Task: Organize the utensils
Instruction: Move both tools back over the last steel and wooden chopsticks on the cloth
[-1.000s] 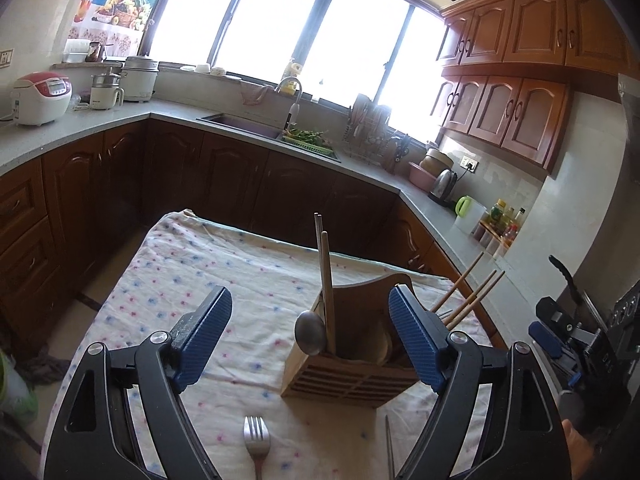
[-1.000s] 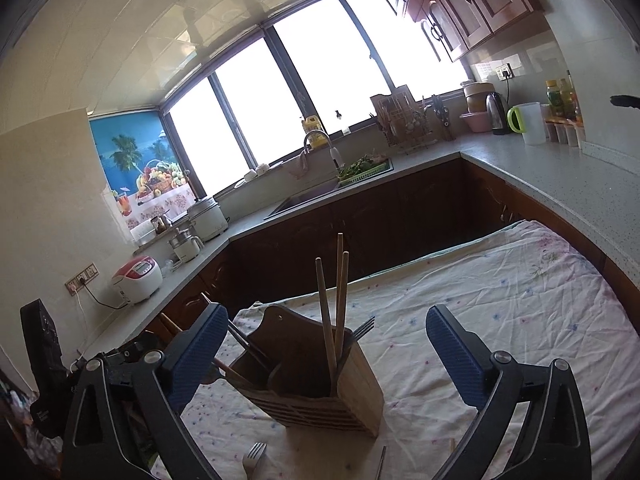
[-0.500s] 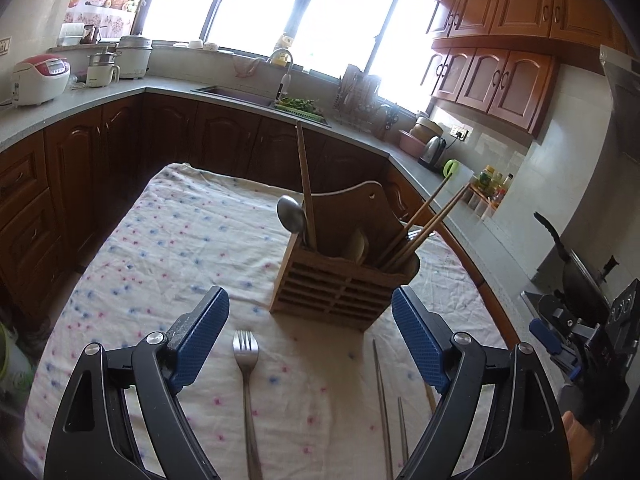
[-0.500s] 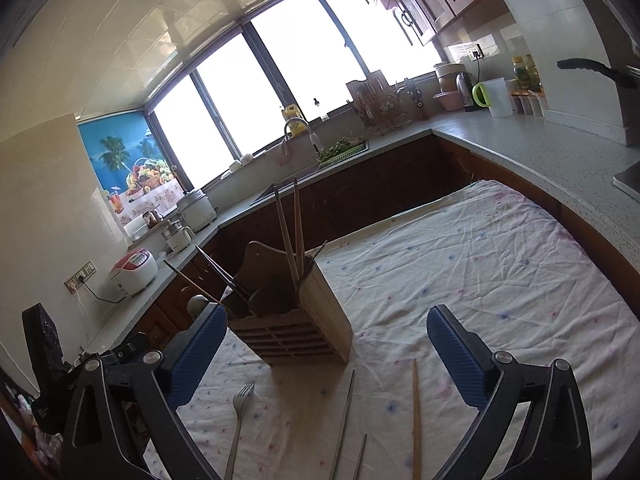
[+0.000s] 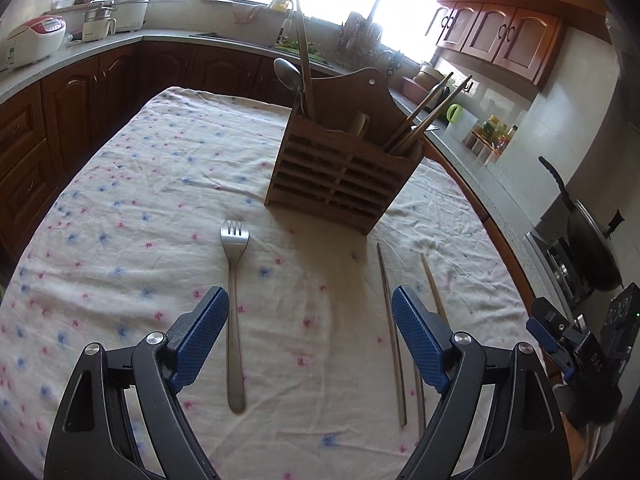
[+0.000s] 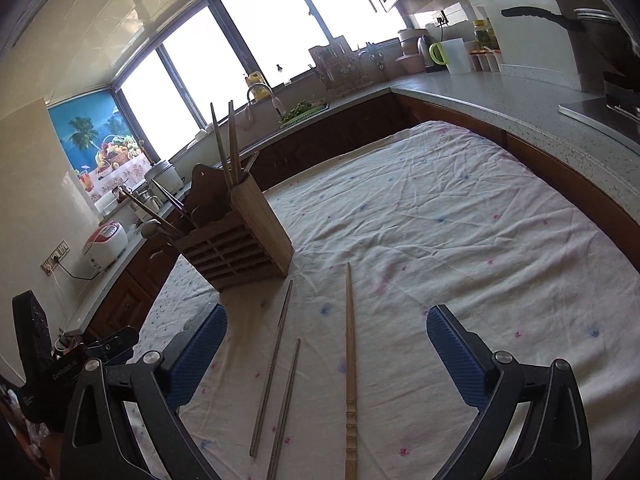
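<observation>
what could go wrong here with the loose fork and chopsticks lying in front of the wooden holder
The two thin metal chopsticks lie close together beside the wooden chopstick, so the open right gripper may catch two at once or roll one away. The flat steel fork may slip from the open left gripper on the wrinkled floral cloth. The slatted wooden utensil holder already holds leaning chopsticks that could block insertion.

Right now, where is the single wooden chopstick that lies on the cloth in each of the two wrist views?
Left wrist view: the wooden chopstick lies right of centre, just beyond the right finger, beside the metal chopsticks.
Right wrist view: it lies at centre, between the open jaws, right of the metal chopsticks.
Shared landmark: the wooden utensil holder.
</observation>
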